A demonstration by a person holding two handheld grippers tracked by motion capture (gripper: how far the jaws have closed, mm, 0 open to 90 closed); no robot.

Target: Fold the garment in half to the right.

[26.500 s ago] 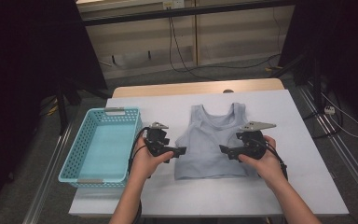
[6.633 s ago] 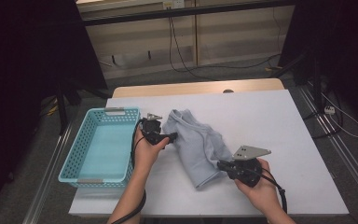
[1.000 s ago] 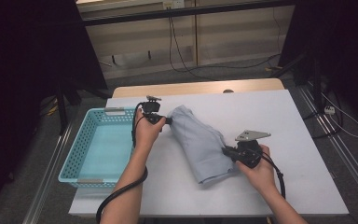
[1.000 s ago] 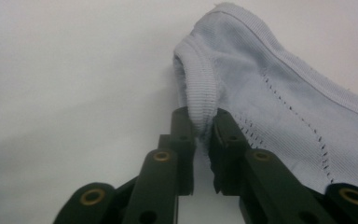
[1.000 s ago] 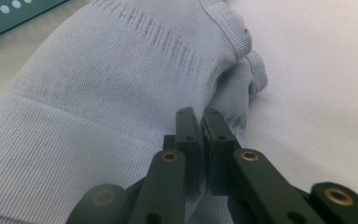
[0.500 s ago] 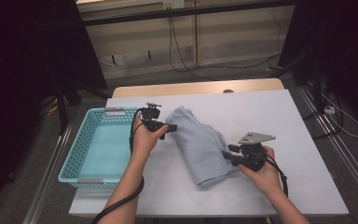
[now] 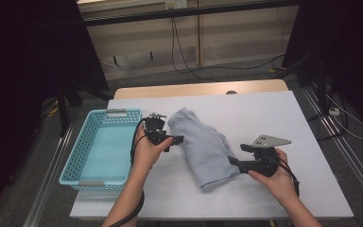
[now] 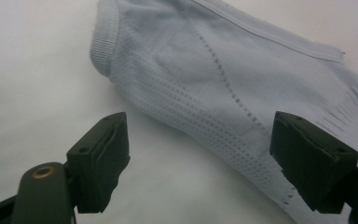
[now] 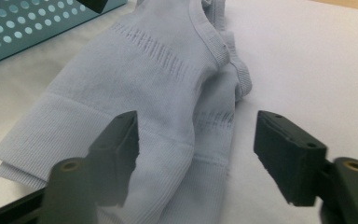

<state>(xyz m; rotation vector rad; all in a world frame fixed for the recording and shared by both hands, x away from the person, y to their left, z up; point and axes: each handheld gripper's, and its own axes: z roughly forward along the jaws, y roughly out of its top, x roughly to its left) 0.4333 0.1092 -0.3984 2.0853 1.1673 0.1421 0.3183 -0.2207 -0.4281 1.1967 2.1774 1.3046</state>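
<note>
White sheeting covers one table (image 7: 283, 118), its wooden far edge bare, with dark curtains to either side and cables trailing over the grey floor behind. On the table stand one turquoise basket (image 7: 78, 156), one folded garment (image 7: 203, 146) and two hand-held grippers.

Perforated walls ring the basket, which sits at the table's left edge and holds nothing.

Pale blue-grey ribbed knit makes up the garment, folded into a long narrow bundle near the table's middle, just right of the basket. Rows of small eyelet holes run across its cloth, and a thicker ribbed band edges it. Its long axis runs diagonally, from the far left end near the basket to the near right end.

Left gripper (image 7: 176, 139) lies just beside the garment's far end, its jaws having just been opening and now standing apart, the cloth lying ahead of them and not pinched. Right gripper (image 7: 234, 155) sits at the garment's near end; its jaws have likewise just been opening and stand wide, the ribbed hem lying loose between them.
</note>
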